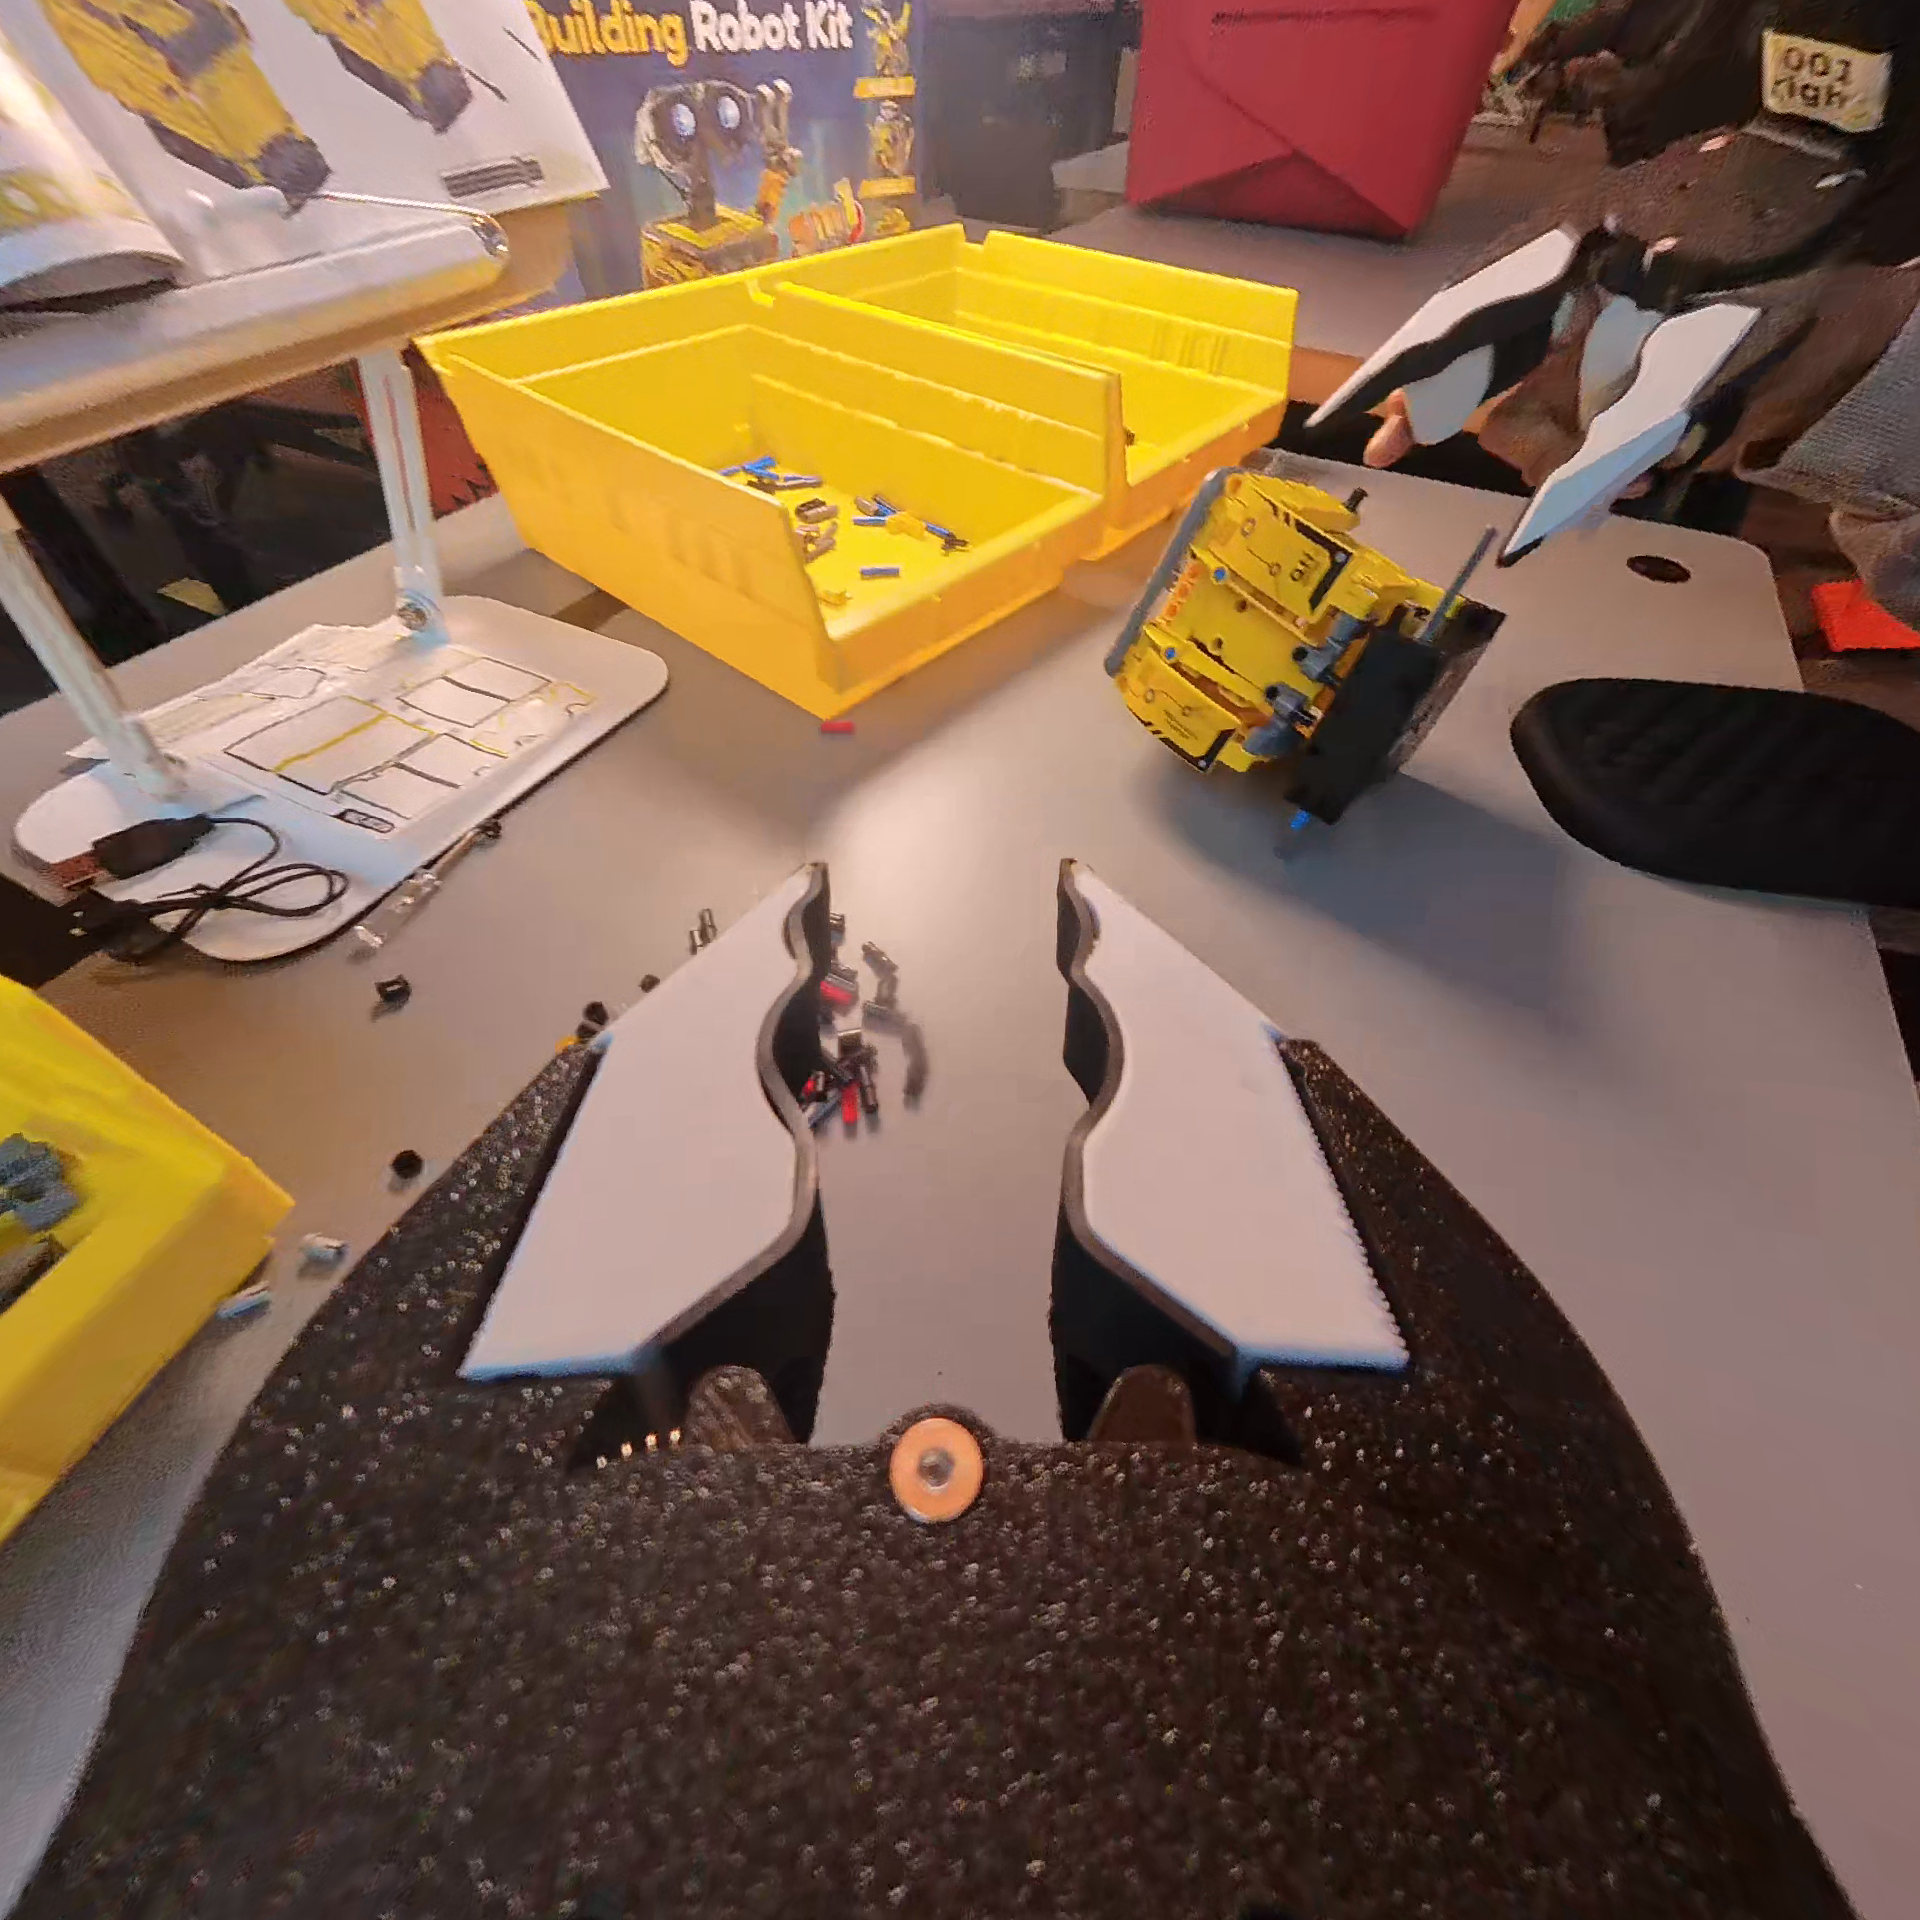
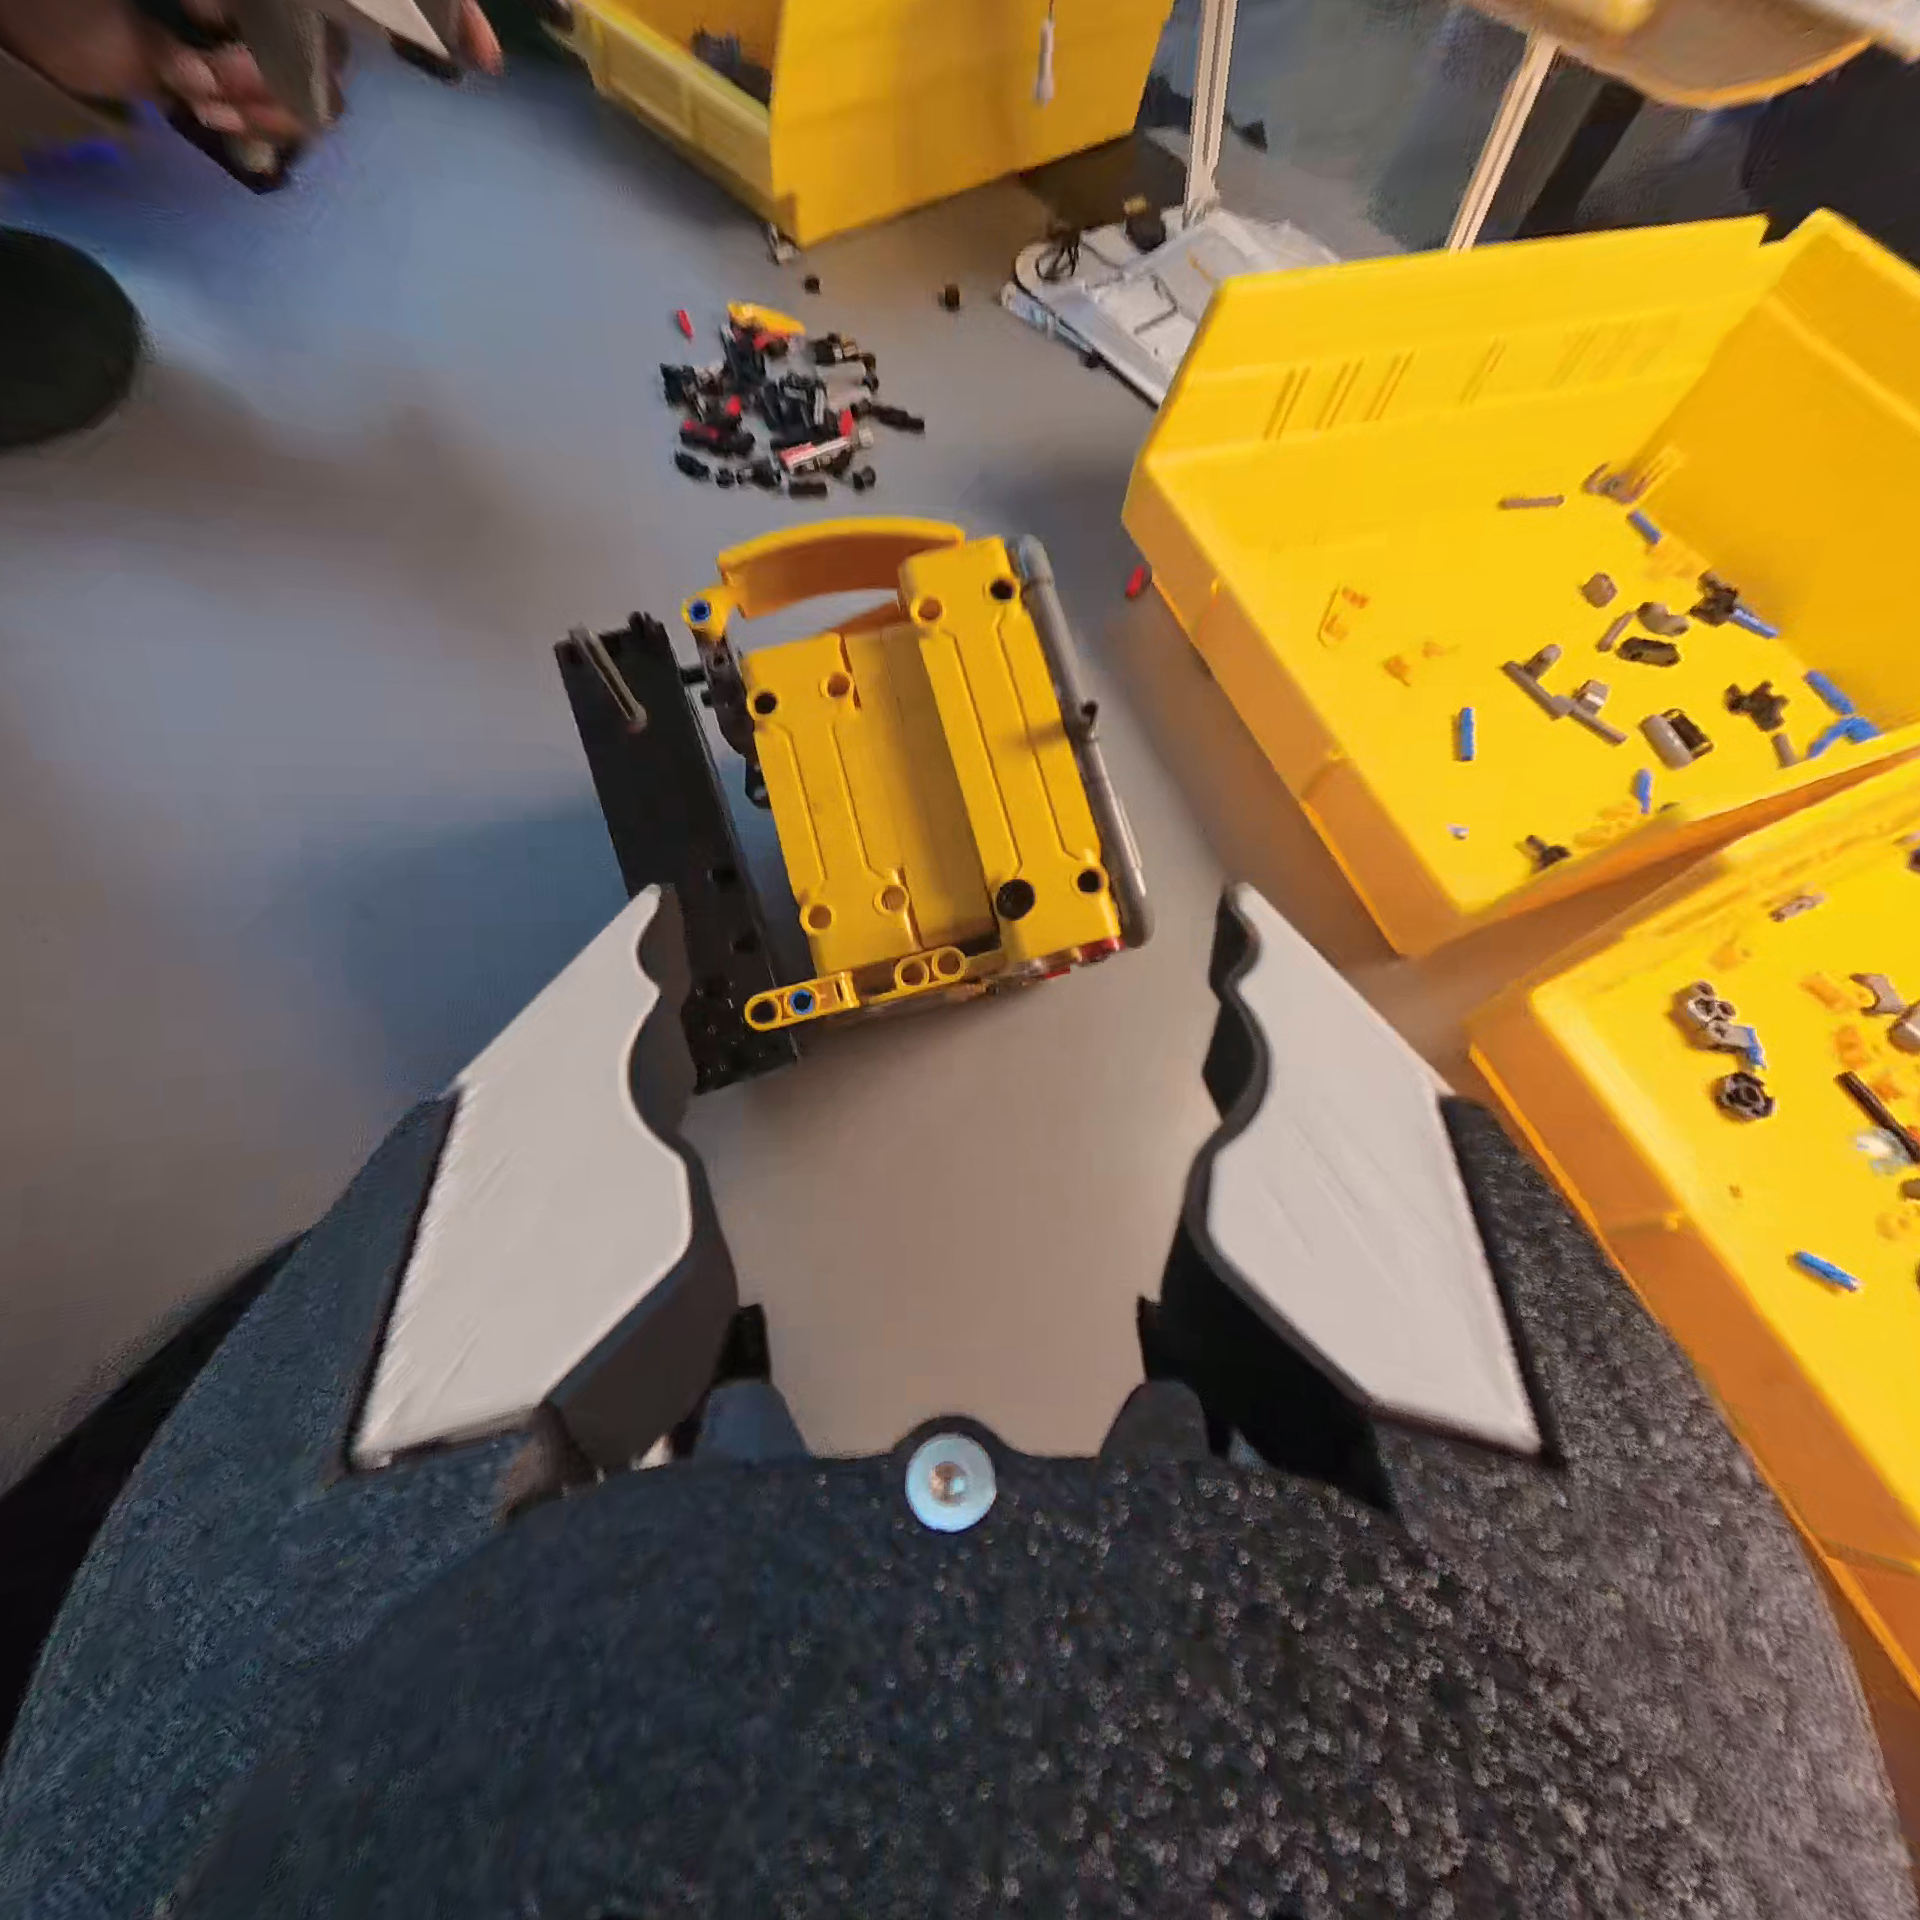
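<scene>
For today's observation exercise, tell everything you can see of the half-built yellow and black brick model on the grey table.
The brick model looks like plastic: ribbed yellow panels with round pin holes, a black beam block along one side, a grey bar along the other, a curved yellow piece at its far end, and blue pins. It lies tipped on the grey table, beside the yellow bin. The open right claw hovers before it; nothing grips it.

Brick model [image 2: 914, 790] sitting on table [image 2: 312, 727], just ahead of right gripper [image 2: 935, 935]. Heap of small parts [image 2: 779, 416] lying beyond model. Bins [image 2: 1351, 499] standing right of model, loose parts [image 2: 1662, 707] lying inside. Left gripper [image 1: 940, 883] hovering over heap.
</scene>
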Demonstrator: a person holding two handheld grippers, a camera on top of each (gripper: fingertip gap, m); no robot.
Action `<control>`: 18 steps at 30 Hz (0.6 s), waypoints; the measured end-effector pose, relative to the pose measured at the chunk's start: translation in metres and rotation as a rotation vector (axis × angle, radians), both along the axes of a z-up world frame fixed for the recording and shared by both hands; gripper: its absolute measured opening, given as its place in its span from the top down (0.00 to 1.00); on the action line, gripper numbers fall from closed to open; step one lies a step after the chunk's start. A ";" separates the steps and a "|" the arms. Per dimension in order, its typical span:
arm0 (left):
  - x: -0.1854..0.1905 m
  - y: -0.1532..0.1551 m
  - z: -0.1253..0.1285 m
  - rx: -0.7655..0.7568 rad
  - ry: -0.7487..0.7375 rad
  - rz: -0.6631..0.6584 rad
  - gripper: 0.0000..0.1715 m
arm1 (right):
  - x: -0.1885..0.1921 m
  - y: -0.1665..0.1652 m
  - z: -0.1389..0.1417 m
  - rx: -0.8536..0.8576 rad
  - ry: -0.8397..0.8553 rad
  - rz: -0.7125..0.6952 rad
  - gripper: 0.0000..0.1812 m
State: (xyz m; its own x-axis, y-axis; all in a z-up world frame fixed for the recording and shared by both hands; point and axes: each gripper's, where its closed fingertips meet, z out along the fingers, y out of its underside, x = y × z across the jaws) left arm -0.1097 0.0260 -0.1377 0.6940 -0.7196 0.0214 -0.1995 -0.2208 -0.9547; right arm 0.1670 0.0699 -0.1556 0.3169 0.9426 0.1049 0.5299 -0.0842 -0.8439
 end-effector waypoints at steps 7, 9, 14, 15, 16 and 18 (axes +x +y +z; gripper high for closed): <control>0.025 -0.007 -0.033 -0.036 0.035 -0.051 0.75 | -0.044 -0.004 -0.031 -0.059 -0.017 0.084 0.32; 0.034 -0.013 -0.039 -0.071 0.008 -0.081 0.75 | -0.063 -0.011 -0.029 -0.018 -0.017 0.116 0.33; 0.055 -0.028 -0.034 -0.113 -0.080 -0.189 0.65 | -0.108 -0.029 -0.017 0.261 -0.047 0.186 0.33; 0.055 -0.027 -0.030 -0.106 -0.107 -0.185 0.62 | -0.117 -0.033 -0.015 0.346 -0.053 0.195 0.33; 0.053 -0.025 -0.025 -0.099 -0.138 -0.175 0.59 | -0.126 -0.035 -0.014 0.445 -0.061 0.194 0.33; 0.050 -0.020 -0.018 -0.095 -0.191 -0.152 0.50 | -0.140 -0.036 -0.015 0.707 -0.119 0.160 0.33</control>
